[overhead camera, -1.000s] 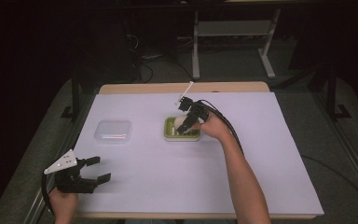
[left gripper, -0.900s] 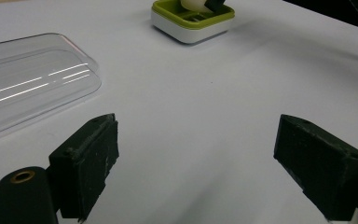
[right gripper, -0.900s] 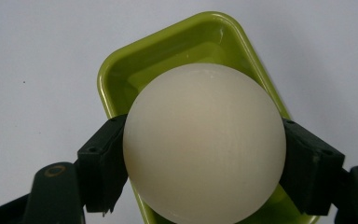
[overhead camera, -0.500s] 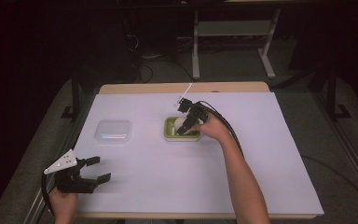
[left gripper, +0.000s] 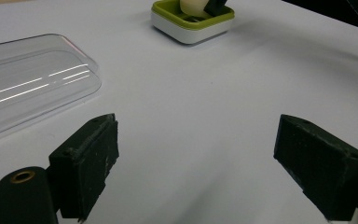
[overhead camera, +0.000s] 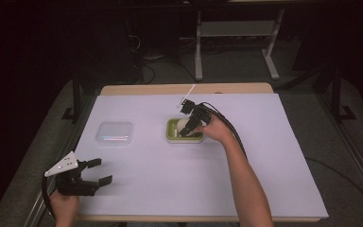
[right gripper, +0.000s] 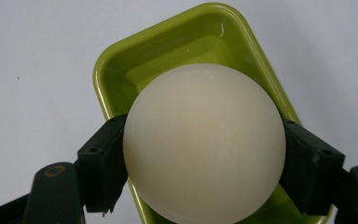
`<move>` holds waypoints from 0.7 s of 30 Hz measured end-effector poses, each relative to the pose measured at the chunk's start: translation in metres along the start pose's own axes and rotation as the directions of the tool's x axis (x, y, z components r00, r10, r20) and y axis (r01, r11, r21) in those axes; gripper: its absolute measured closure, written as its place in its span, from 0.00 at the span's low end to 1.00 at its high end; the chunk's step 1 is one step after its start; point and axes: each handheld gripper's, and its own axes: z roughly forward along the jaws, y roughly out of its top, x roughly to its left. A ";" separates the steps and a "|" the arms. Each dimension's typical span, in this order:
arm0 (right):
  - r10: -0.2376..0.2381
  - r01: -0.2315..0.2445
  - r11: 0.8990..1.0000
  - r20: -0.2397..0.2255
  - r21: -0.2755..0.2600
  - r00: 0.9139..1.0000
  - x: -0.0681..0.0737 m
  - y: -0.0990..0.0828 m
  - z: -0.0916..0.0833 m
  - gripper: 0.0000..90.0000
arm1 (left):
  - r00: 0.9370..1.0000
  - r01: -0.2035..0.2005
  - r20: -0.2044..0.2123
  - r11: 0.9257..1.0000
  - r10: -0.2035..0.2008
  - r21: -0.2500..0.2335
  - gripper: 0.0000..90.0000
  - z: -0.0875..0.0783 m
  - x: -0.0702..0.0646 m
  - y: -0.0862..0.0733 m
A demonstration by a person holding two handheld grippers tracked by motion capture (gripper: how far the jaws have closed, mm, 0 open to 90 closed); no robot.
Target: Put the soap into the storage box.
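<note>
Right claw (overhead camera: pixel 187 130) unmoved, ball (right gripper: pixel 204 142) still clamped

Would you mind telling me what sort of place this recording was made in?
Probably a lab or recording workbench: a wooden table under a white paper sheet, metal stand legs and cables on the dark floor behind it.

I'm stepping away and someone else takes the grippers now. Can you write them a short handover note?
Right gripper: shut on the cream ball, held over the green tray.
Left gripper: open, holding nothing, low near the table's front left corner.
Clear lid: lying on the white sheet, left of the tray.
Done: ball gripped.
Left, probably: settle the ball, then fit the lid.
</note>
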 end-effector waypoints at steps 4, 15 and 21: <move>-0.001 0.001 1.000 0.005 0.000 1.000 0.000 0.001 0.000 0.27 | 1.000 0.001 0.002 1.000 -0.001 -0.001 0.15 0.000 0.000 0.000; -0.004 0.004 1.000 0.013 -0.001 1.000 0.000 0.001 -0.001 0.27 | 1.000 0.001 0.002 1.000 -0.001 -0.001 0.15 0.000 0.000 0.000; -0.011 0.011 1.000 0.028 0.005 1.000 0.000 0.001 -0.001 0.27 | 1.000 0.001 0.002 1.000 -0.001 -0.001 0.15 0.000 0.000 0.000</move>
